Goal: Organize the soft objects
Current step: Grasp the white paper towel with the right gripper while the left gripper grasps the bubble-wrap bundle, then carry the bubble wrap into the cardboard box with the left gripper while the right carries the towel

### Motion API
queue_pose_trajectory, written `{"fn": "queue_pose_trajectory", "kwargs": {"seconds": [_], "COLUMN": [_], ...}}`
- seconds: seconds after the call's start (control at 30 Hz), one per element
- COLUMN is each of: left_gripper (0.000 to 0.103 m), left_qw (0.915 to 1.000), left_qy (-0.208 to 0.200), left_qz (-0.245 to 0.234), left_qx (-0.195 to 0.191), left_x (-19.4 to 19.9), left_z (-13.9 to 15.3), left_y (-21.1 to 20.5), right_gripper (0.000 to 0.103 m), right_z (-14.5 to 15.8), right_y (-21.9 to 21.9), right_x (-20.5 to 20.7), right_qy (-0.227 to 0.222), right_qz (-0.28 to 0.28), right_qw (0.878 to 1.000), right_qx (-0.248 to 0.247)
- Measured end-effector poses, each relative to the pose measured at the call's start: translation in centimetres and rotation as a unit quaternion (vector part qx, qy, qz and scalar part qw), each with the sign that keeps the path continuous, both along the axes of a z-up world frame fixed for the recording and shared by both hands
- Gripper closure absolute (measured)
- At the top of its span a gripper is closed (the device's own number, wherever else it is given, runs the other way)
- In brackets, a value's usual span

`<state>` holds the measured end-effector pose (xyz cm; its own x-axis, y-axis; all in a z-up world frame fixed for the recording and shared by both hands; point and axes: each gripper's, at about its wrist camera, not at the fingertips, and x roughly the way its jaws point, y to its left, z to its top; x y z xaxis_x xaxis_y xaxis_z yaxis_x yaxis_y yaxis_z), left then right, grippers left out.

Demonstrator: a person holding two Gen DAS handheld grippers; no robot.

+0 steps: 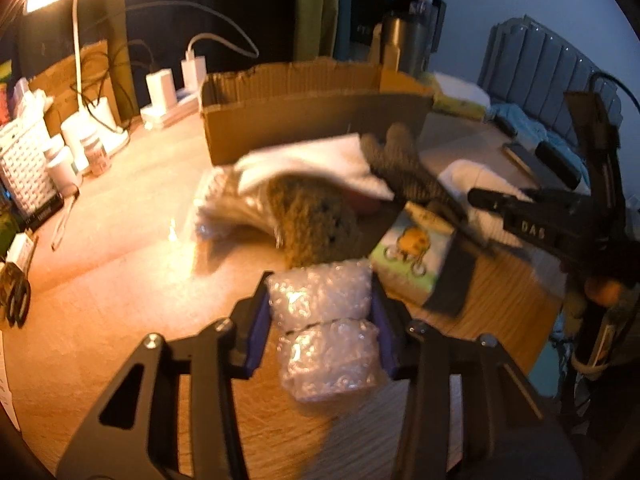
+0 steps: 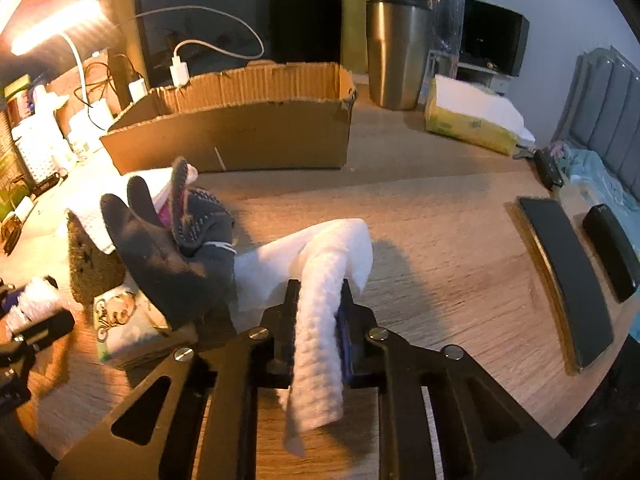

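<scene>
Your left gripper [image 1: 320, 320] is clamped on a folded wad of bubble wrap [image 1: 326, 330], which fills the lower centre of the left wrist frame; both blue-lined fingers [image 1: 258, 332] press against its sides. It sits just above the wooden desk [image 1: 120, 280], though whether it touches the surface is hard to tell.

Just beyond it, in the middle of that frame, lies a blurred heap of soft things: a brown knitted piece [image 1: 312, 224], a white cloth [image 1: 316, 164] draped over it, a clear plastic bag [image 1: 224, 204] at its left, and a dark dotted glove [image 1: 404, 168] at its right. A small packet with a cartoon cyclist [image 1: 412, 256] lies right of centre, near the bubble wrap.

Your right gripper [image 2: 320, 320] is closed on a white quilted cloth [image 2: 324, 312] in the lower centre of the right wrist frame. The cloth runs between the fingers, one end hanging toward the camera and the other trailing onto the desk ahead.

An open cardboard box [image 2: 240, 136] stands in the upper middle of that frame, behind the heap, with nothing visible inside from this angle. A steel tumbler [image 2: 394, 52] rises at upper centre-right, a yellow tissue pack [image 2: 468, 128] just right of it. Two dark flat slabs [image 2: 568, 280] lie at the right edge.
</scene>
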<state>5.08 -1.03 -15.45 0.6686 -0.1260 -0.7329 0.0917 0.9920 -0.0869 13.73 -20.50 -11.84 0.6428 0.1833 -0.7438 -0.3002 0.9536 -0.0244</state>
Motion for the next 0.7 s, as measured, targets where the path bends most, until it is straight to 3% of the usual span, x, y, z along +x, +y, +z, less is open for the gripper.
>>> {"fn": "queue_pose_trajectory", "kwargs": {"seconds": [0.7], "left_gripper": [0.058], "left_qw": [0.9956], "left_qy": [-0.09], "left_qz": [0.002], "left_qx": [-0.026], "left_x": [2.3], "left_z": [6.9], "left_y": [-0.2], "right_gripper": [0.087], "right_z": [7.6], "right_y": [-1.9], "right_x": [0.4], "right_qy": [-0.095], "right_qz": [-0.007], "right_qw": [0.994], "right_qx": [0.05]}}
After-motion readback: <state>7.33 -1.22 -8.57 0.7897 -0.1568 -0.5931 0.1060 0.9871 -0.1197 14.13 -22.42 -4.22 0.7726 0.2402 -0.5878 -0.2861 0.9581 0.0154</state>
